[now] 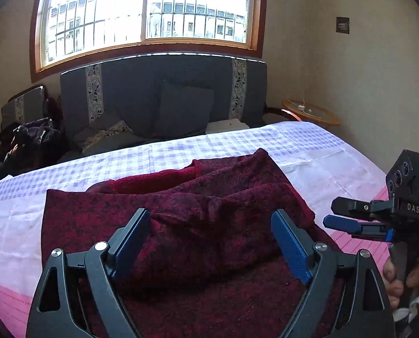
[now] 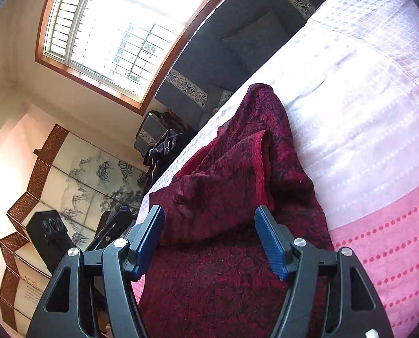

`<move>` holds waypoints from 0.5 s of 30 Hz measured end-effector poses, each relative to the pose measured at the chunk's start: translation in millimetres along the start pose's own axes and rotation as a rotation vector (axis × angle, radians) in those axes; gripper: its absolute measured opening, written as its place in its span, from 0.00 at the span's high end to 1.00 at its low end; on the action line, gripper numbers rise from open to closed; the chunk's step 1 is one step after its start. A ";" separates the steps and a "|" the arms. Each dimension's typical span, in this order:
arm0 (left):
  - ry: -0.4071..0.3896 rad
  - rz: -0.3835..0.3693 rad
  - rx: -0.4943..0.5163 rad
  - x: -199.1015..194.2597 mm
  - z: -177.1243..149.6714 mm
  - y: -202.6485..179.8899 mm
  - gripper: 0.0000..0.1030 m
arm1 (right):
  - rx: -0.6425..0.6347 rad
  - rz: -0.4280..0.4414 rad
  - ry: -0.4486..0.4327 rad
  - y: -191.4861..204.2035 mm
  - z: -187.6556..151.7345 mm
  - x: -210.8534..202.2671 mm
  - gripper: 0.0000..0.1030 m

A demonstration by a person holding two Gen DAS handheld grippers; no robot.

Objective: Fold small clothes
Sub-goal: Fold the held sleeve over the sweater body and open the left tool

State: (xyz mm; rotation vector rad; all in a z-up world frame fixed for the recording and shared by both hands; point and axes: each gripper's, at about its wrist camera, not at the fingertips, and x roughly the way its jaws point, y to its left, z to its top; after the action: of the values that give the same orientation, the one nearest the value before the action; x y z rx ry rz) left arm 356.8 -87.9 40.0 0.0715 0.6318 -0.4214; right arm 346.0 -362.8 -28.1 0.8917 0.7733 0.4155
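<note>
On bed sheet (image 1: 308, 146), centre: dark-red patterned garment (image 1: 181, 214), partly folded, rumpled w/ thick ridges, plain red lining showing. My L gripper (image 1: 211, 242) spread, empty. R gripper (image 2: 209, 239) spread, nothing pinched.

Bright barred window (image 1: 147, 11), grey sofa (image 1: 158, 98), cream walls (image 1: 350, 70)

Matt patterned maroon cloth garment (image 1: 198, 214), smooth woven bedcover (image 1: 308, 146), glossy wooden window frame (image 1: 260, 14)
</note>
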 end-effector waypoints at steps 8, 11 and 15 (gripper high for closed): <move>0.084 0.098 -0.172 -27.1 -69.8 83.0 0.15 | 0.005 -0.099 0.016 -3.6 43.0 30.1 0.37; 0.101 0.113 -0.244 -25.6 -93.1 99.3 0.15 | 0.007 -0.121 0.069 -6.3 54.5 49.0 0.37; 0.136 0.124 -0.296 -19.9 -115.3 106.7 0.15 | -0.077 -0.222 0.158 4.6 57.1 78.9 0.90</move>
State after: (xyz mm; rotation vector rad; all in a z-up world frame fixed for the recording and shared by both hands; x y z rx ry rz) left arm 321.1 38.8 -48.0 -0.1434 0.8131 -0.2014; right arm 441.0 -342.1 -35.6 0.6976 0.9848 0.3193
